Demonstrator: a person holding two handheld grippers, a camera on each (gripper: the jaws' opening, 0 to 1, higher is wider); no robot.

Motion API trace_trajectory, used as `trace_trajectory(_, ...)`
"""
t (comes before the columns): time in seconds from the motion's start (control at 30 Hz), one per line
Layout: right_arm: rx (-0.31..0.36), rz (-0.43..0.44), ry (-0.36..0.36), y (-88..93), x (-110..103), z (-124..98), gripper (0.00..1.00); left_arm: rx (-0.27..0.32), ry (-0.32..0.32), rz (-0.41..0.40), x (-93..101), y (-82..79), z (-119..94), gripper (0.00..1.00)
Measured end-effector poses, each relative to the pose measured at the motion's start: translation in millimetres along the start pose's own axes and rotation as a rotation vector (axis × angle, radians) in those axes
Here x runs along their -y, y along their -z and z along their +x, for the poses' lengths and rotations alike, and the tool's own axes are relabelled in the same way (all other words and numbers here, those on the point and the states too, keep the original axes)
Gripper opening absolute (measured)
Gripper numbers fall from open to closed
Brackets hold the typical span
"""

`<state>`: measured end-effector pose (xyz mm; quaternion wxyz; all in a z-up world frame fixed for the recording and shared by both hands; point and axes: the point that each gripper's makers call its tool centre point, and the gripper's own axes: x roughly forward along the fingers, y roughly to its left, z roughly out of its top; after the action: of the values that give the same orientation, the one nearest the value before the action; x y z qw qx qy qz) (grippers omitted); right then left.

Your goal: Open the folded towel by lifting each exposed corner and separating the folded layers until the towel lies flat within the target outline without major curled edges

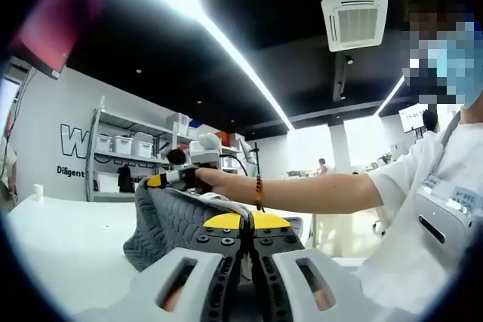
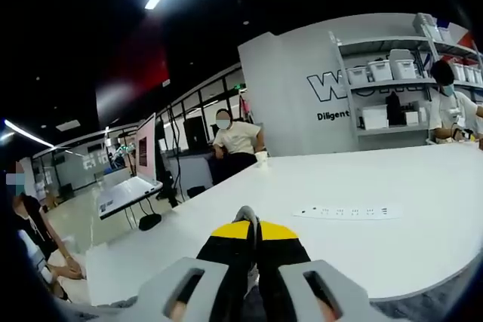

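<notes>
Grey towel held up off the white surface, pinched at two points.

The towel [image 1: 175, 224] hangs as a quilted sheet above the surface [image 1: 68, 246], its near edge caught between the pressed-together fingers of the left gripper [image 1: 240, 225]. The right gripper [image 1: 175, 179] pinches the far top corner, the person's arm stretched out level across the view; in its own view the right gripper [image 2: 249, 237] closes on a thin grey edge. A weak pinch could let a corner slip and the layers fall back folded.
</notes>
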<state>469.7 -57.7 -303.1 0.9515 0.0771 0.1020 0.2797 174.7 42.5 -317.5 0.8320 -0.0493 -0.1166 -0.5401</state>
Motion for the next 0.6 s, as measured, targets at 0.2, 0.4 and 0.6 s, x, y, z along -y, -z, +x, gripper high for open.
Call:
trace_trajectory(0.2, -0.003, -0.010, 0.009, -0.5, -0.4, 5.0, 0.00, 0.009, 0.001, 0.011, 1.3, -2.4, 2.1, 0.00)
trace_trajectory(0.4, -0.005, 0.005, -0.006, -2.3, -4.5, 4.2, 0.00, -0.028, 0.000, 0.016, -1.8, 0.8, -1.9, 0.00)
trace_trajectory(0.6, 0.000, 0.011, -0.012, 0.0, -8.5, 4.7, 0.00, -0.013, -0.020, -0.017, -7.3, 2.5, -12.0, 0.00)
